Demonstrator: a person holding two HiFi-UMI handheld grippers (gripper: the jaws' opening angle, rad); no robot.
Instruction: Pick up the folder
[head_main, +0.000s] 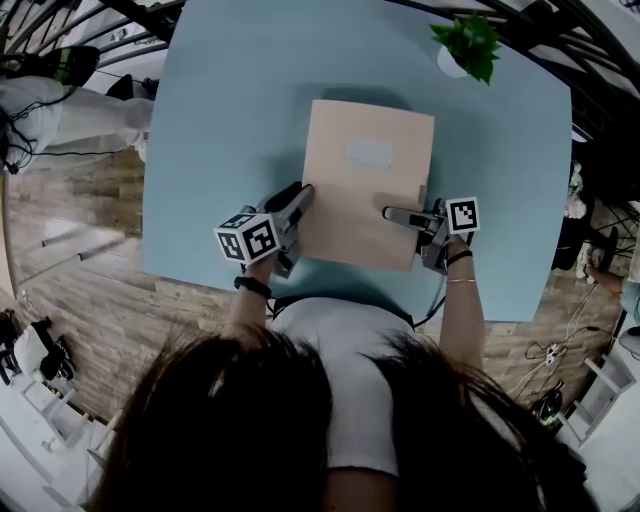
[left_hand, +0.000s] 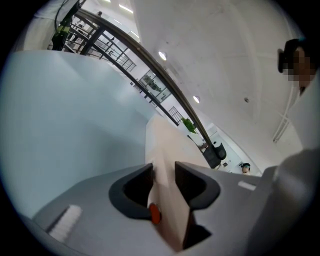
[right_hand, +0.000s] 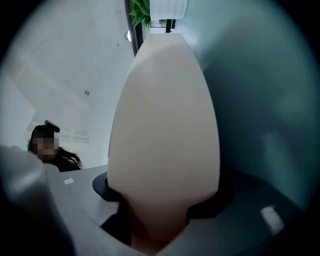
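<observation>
- Left gripper view: the left gripper's (left_hand: 164, 172) fingers (left_hand: 131, 186) are closed on the folder's (left_hand: 167, 142) near-left edge.
- Right gripper view: the right gripper's (right_hand: 164, 189) fingers pinch its right edge.
- Head view: the folder lies mid-table (head_main: 230, 120); whether it has left the surface, I cannot tell.
- Step: the grasp looks made. Next comes an even, level lift with both grippers.
- Writing: a pale label (head_main: 369, 152) sits on the cover, with nothing readable.

The folder (head_main: 368, 185) is mid-table (head_main: 230, 120), with the plant (head_main: 468, 45) behind it to the right. The left gripper (head_main: 300, 195) is at its left edge, the right gripper (head_main: 392, 213) at its right.
</observation>
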